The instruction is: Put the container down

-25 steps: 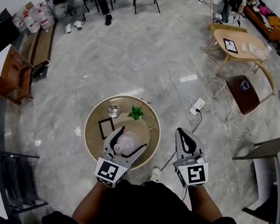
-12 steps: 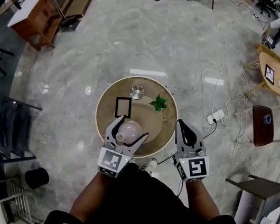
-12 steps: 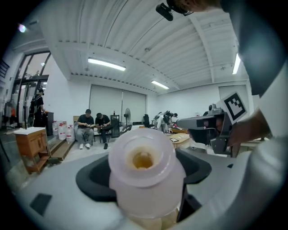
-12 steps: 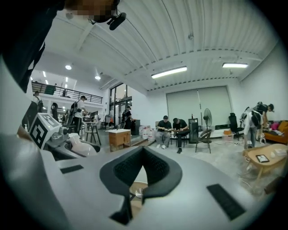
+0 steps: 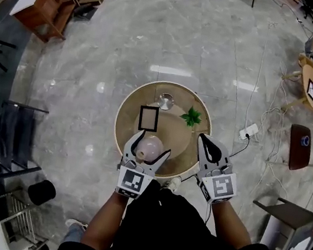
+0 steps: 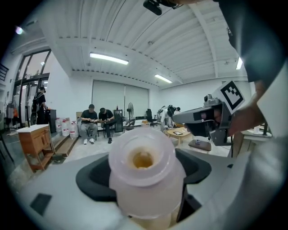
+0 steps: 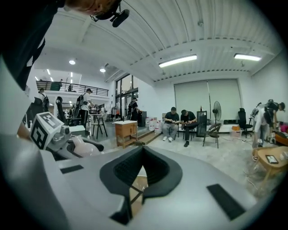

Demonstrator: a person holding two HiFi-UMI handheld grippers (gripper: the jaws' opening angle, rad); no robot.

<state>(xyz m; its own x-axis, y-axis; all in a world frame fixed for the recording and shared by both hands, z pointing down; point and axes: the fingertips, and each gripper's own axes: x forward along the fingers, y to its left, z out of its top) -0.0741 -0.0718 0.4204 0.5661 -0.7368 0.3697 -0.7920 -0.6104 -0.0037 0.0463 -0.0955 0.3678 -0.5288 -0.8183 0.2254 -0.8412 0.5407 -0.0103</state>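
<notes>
Nearest the person, the left gripper has its jaws clamped round the container, a pale, translucent bottle. In the left gripper view its open mouth faces up between the dark pads, so it looks upright. Over the last second the grip has not changed. The container has stayed above the near part of the round table, just inside its near rim, while the head view has swung over the room. So the setting-down is judged not yet done. How high the container hangs above the tabletop cannot be told.

The right gripper is at the table's near right rim, jaws together with nothing between them. It keeps apart from the container.

Beyond the container, toward the table's middle, stands a black frame. A green plant is at the right of the middle, and a shiny bowl is near the far rim. The patch under the container looks bare, so lowering straight down should serve.
</notes>
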